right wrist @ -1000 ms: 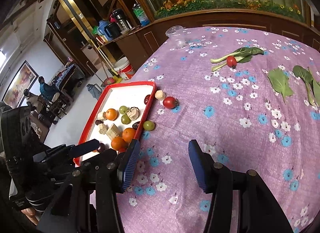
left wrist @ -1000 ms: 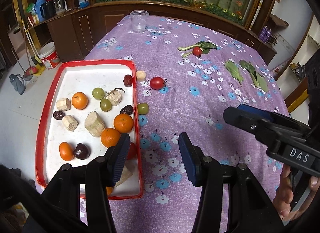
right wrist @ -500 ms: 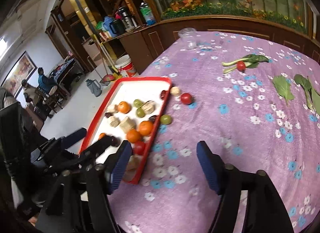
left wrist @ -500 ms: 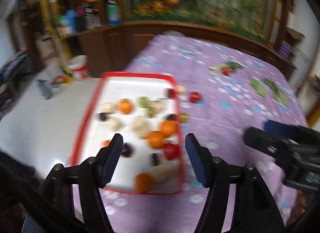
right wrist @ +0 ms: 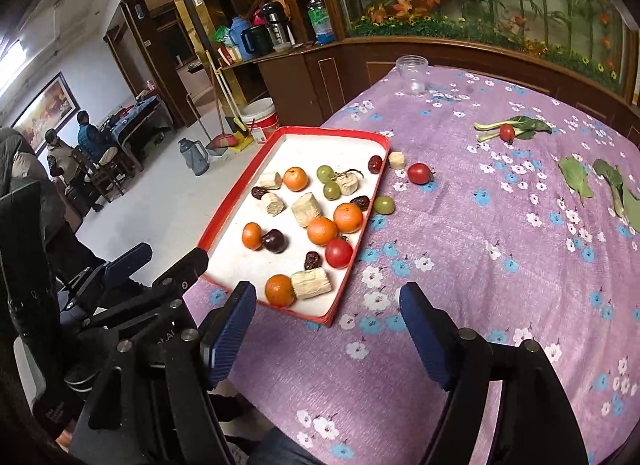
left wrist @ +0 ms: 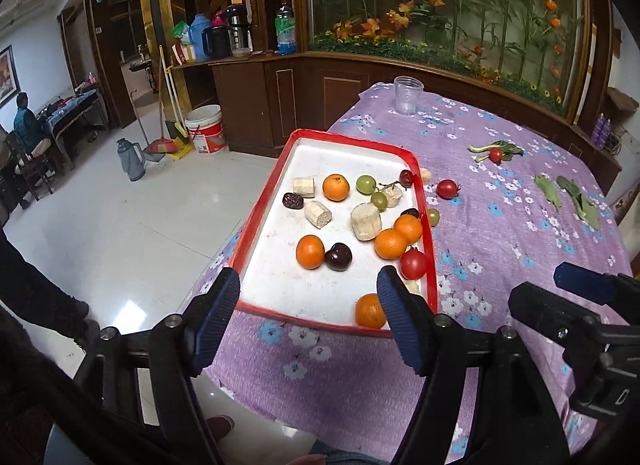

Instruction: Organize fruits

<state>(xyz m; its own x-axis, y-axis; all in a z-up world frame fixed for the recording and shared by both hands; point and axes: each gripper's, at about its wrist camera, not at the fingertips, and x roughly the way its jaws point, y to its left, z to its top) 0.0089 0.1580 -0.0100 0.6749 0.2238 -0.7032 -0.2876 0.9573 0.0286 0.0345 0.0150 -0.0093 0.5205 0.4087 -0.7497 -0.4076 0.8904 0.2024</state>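
Note:
A red-rimmed white tray (left wrist: 416, 163) (right wrist: 374, 201) on the purple flowered cloth holds several oranges (left wrist: 310, 251), green grapes, dark plums, dates, pale banana chunks and a red tomato (left wrist: 413, 263). Loose on the cloth beside it lie a red tomato (right wrist: 419, 173), a green grape (right wrist: 384, 205) and a banana piece (right wrist: 396, 160). My left gripper (left wrist: 308, 305) hovers over the tray's near edge, jaws opening and empty. My right gripper (right wrist: 328, 317) hangs above the tray's near right corner, jaws opening, nothing between them.
A clear plastic cup (left wrist: 408, 95) stands at the table's far end. Leafy greens with a small tomato (right wrist: 507, 132) and loose leaves (right wrist: 576, 177) lie on the right. The table's left edge drops to a tiled floor with a bucket (left wrist: 204, 130). People sit at a far table.
Both grippers have drawn back toward the table's near edge and their jaws have spread wider. The left one has swung left, so the whole tray now lies ahead of it.

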